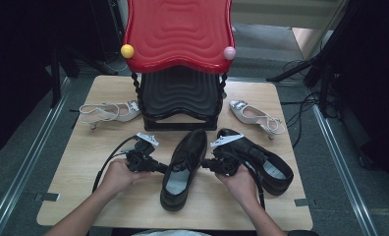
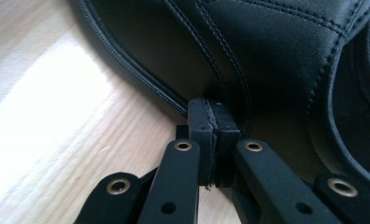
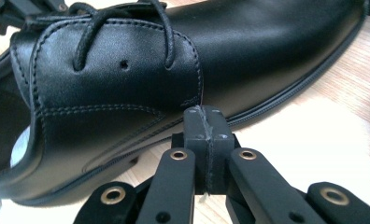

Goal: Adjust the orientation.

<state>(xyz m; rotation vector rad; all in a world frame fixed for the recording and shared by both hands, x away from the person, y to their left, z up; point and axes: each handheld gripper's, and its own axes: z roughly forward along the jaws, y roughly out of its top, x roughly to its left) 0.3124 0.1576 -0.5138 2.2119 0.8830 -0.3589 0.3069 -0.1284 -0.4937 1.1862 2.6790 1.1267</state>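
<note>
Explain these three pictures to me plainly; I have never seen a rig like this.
A person at a light wooden table holds a hand-held two-jaw tool in each hand: the left gripper and the right gripper. One picture looks down from above; the other two come from cameras riding on each tool. Both pairs of jaws are shut and press against opposite sides of a black leather lace-up shoe, holding nothing. Its black twin shoe, two white slingback heels and a red-and-black shoe rack also stand there.

Both forearms enter from the bottom of the high view and angle inward toward its centre. The left hand (image 1: 115,174) holds the left gripper (image 1: 164,168), pointing right, jaws pressed together. The right hand (image 1: 241,183) holds the right gripper (image 1: 205,165), pointing left, jaws likewise pressed together.
</note>
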